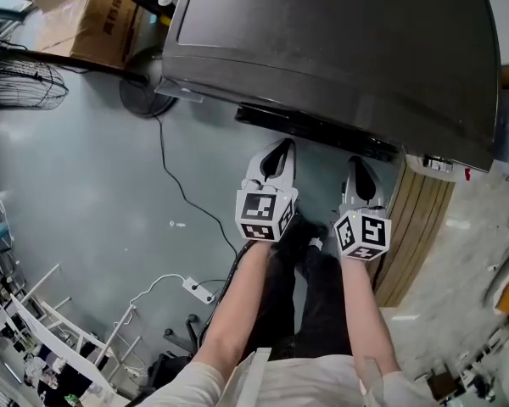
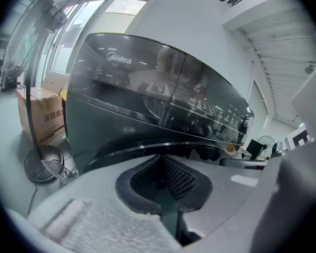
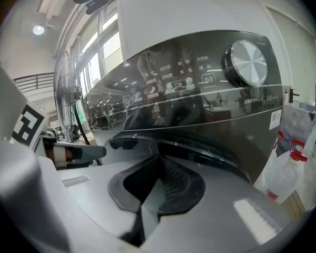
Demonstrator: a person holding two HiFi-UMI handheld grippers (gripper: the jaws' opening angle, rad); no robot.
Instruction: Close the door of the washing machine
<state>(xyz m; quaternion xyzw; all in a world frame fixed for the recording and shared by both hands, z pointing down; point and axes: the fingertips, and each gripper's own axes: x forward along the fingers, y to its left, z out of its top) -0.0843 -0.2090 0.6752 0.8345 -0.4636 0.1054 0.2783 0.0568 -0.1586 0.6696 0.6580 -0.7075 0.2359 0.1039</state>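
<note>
Held side by side, jaws of the left gripper point(image 1: 278, 158) and right gripper point(image 1: 360, 176) pressed together on nothing, likely for pushing rather than grasping. Just beyond both tips, not clearly touching, the door point(image 1: 314, 131), dark and curved, low on the washing machine point(image 1: 339, 49) front.

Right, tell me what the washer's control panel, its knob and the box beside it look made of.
The control panel looks like dark glossy plastic or glass, since it mirrors the room sharply. The knob looks like brushed metal, or plastic finished to look like metal, with a silver face and a fine radial sheen. The box is plain cardboard, matt brown, with print on its side.
</note>
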